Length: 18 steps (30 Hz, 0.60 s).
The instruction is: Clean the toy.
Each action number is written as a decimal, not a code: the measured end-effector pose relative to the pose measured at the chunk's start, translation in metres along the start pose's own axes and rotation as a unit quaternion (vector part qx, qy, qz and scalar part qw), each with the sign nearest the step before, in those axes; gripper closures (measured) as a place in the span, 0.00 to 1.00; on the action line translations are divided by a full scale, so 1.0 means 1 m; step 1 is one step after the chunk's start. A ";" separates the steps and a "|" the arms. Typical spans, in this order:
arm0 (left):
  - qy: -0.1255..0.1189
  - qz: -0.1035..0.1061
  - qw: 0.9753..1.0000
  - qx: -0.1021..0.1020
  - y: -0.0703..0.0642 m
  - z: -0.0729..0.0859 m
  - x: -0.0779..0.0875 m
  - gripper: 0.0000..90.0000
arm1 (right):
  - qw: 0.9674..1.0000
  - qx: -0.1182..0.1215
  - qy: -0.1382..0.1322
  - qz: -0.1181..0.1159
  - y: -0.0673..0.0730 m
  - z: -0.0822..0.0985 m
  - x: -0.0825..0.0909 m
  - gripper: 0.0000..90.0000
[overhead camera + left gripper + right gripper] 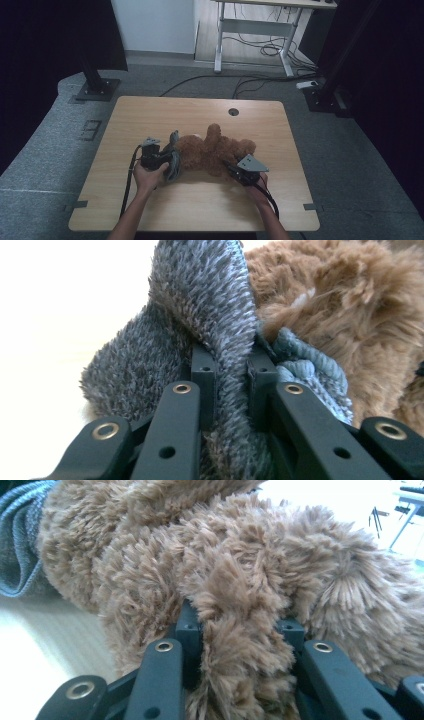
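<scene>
A brown plush teddy bear [215, 149] lies on the wooden table [200, 205] with a grey fuzzy garment [173, 159] at its left end. My left gripper [162, 156] is shut on a fold of that grey garment [220, 335], the fabric pinched between its pads beside the bear's fur [350, 305]. From the front right, my right gripper [231, 169] is shut on a tuft of the bear's brown plush [240, 645]. The grey garment [20, 545] shows at the far left of the right gripper view.
A round cable hole [233, 111] sits near the table's far edge. Black stand bases [96, 89] rest on the grey floor at the back left and back right. A white desk frame [255, 30] with loose cables stands behind.
</scene>
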<state>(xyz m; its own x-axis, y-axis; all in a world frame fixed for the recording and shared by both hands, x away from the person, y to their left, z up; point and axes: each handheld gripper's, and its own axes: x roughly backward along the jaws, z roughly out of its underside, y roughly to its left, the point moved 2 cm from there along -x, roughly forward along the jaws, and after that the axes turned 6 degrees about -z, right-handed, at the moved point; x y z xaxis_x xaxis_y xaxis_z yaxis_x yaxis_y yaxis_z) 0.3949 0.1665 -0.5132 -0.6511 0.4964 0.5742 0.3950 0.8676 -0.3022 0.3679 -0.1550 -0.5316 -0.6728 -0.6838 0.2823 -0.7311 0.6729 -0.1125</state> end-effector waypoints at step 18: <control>-0.022 0.036 0.997 -0.070 -0.065 -0.049 0.027 0.84 | 0.999 0.003 0.009 -0.032 0.023 0.024 0.020 0.71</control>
<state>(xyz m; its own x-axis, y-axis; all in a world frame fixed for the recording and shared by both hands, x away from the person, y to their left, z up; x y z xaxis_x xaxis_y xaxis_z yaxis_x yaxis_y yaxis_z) 0.3836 0.1218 -0.4410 -0.6442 0.5609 0.5200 0.5267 0.8183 -0.2303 0.3347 -0.1605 -0.5517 -0.6224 -0.7200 0.3068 -0.7734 0.6260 -0.0998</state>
